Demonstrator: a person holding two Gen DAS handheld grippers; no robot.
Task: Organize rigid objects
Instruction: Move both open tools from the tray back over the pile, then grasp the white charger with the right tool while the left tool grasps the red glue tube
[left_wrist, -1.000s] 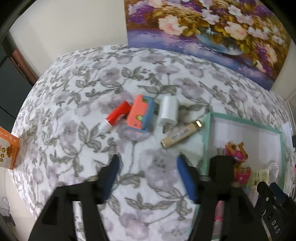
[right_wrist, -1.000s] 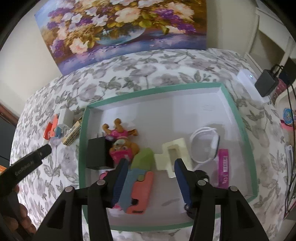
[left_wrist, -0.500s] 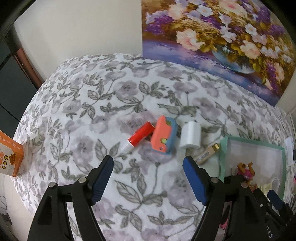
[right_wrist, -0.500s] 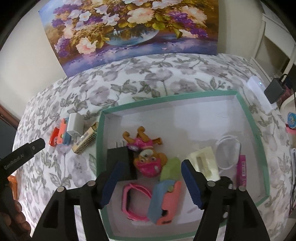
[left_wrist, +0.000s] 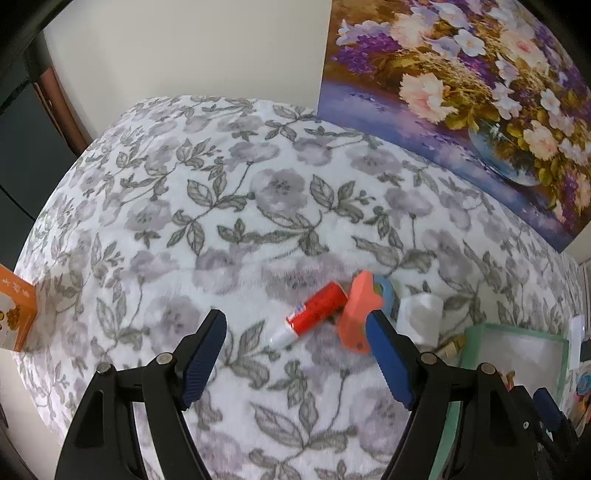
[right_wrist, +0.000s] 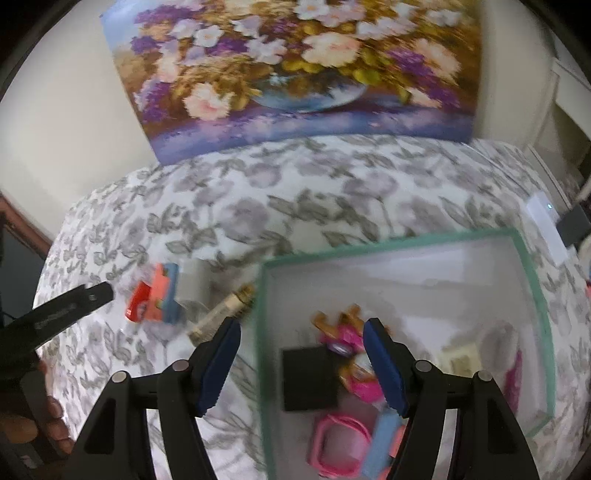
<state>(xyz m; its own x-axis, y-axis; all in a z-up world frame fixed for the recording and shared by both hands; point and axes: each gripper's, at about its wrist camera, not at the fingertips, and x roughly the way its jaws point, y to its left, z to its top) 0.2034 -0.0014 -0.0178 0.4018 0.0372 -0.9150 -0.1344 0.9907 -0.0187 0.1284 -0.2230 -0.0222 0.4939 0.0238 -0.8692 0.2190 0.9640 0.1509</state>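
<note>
Loose objects: four things lie in a tight row on the floral cloth (left_wrist: 229, 229), outside the tray and just left of its left wall.
Red tube (left_wrist: 317, 308): lies flat at the left end of the row, white cap toward the camera, red end touching the orange-and-blue block.
Orange-and-blue block (left_wrist: 360, 310): beside the tube; its near corner is hidden behind the left gripper's right finger.
White block (left_wrist: 421, 314): just right of the orange-and-blue block, blurred.
Gold tube (right_wrist: 221, 317): lies slantwise, one end close to the tray's left wall; only its tip shows in the left wrist view.
Tray (right_wrist: 406, 245): white floor, green rim, on the cloth to the right of the row.
Tray contents: a black box (right_wrist: 308, 378) by the left wall, a pink and orange toy (right_wrist: 351, 350) just right of it, a pink ring (right_wrist: 340, 439) and a blue and orange piece (right_wrist: 382, 446) nearer the camera, pale things at the right side too blurred to name.
Left gripper (left_wrist: 295, 345): jaws apart, nothing between them but cloth; it hangs over the cloth in front of the tube.
Right gripper (right_wrist: 301, 356): jaws apart, pressing on nothing; they straddle the tray's left wall above the black box.
Hand (right_wrist: 44, 424): holds the left gripper at the left edge of the right wrist view.
Backdrop: a flower painting (left_wrist: 461, 92) leans on the wall behind the cloth; an orange carton (left_wrist: 16, 314) stands at the far left edge.
</note>
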